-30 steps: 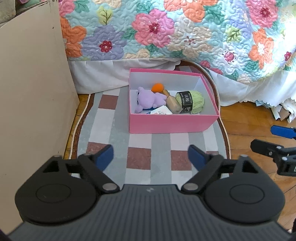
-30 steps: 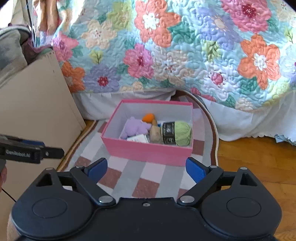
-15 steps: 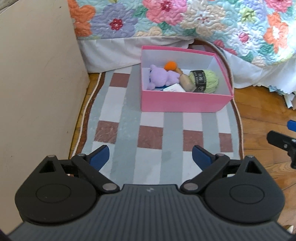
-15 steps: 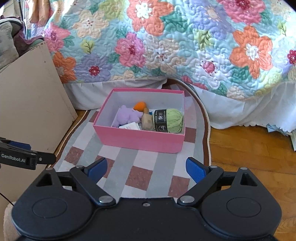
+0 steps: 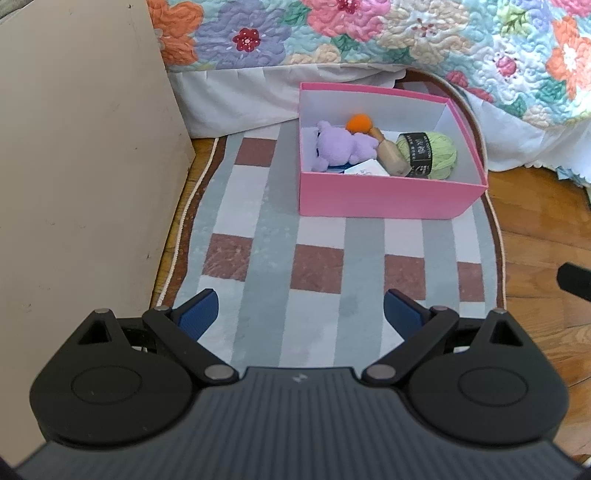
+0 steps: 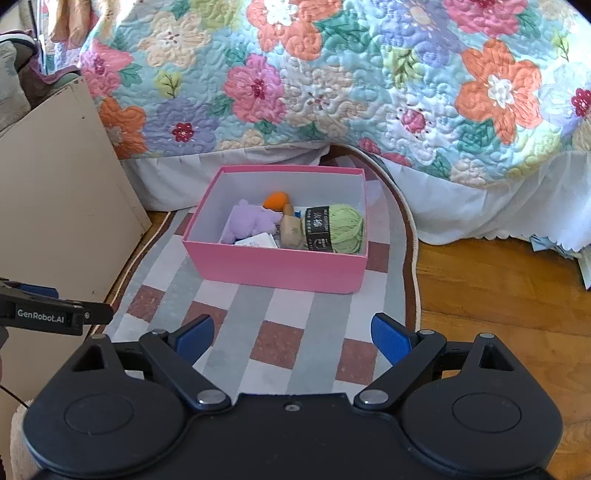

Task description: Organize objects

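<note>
A pink box (image 5: 388,199) (image 6: 273,266) sits on a checked rug by the bed. Inside it lie a purple plush toy (image 5: 340,147) (image 6: 251,221), an orange ball (image 5: 359,122) (image 6: 275,200), a wooden piece (image 5: 391,157) (image 6: 290,230), a green yarn ball (image 5: 428,155) (image 6: 340,229) and a white card (image 5: 365,170) (image 6: 258,240). My left gripper (image 5: 301,315) is open and empty over the rug, well short of the box. My right gripper (image 6: 293,338) is open and empty, also short of the box. The left gripper's side shows in the right wrist view (image 6: 51,314).
A beige board (image 5: 74,166) (image 6: 62,206) stands at the left of the rug (image 5: 317,266) (image 6: 291,325). A flowered quilt (image 5: 369,33) (image 6: 332,81) hangs over the bed behind the box. Wooden floor (image 5: 543,236) (image 6: 498,295) lies to the right.
The left gripper has pulled back and risen, so the box looks farther and more from above. The right gripper has also drawn back a little. Both stay open.
</note>
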`<state>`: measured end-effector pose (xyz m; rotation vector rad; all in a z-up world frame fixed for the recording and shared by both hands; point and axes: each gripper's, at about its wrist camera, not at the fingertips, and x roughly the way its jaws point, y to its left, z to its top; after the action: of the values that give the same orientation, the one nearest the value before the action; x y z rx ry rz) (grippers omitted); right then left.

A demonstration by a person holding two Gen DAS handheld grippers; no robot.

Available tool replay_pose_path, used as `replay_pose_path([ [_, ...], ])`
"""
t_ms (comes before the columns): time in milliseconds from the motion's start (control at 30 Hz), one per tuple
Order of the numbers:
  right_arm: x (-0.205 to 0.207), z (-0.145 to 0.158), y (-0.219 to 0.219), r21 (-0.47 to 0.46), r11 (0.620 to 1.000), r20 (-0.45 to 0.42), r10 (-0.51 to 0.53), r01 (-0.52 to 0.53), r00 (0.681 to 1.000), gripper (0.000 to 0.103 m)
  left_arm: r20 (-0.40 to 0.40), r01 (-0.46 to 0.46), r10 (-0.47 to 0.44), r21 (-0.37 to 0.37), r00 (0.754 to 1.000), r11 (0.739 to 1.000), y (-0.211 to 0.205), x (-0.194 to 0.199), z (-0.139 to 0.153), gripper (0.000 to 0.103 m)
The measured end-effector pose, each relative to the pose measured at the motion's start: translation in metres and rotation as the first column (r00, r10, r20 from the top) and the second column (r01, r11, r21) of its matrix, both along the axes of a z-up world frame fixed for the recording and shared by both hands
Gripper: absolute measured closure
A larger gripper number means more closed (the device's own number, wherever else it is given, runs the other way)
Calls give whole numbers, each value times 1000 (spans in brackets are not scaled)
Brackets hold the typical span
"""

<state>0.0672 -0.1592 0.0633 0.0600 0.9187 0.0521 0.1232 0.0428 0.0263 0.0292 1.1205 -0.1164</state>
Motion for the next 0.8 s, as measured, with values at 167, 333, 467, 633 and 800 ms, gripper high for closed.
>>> replay_pose_path([
  [167,1,-3,-4,0,1000,-18,-25,25,1000,9,-11,9,-9,28,1000,1000,-2,-1,-4,6],
  [333,0,-7,-7,-3,998,-55,-55,55,997,9,-22,3,-2,41,1000,999,-1,-4,-6,6],
  [467,-4,-6,-7,-5,998,-59,-62,62,996,9,-34,2,0,46,999,999,1,-9,-8,6],
  [633,-8,-5,-4,-20,998,-53,-65,64,997,9,-34,-1,3,54,999,999,3,-13,-8,6],
  [800,-9,-5,-4,-21,998,-59,-66,65,996,9,-29,-6,8,50,1000,999,6,-16,-5,6],
])
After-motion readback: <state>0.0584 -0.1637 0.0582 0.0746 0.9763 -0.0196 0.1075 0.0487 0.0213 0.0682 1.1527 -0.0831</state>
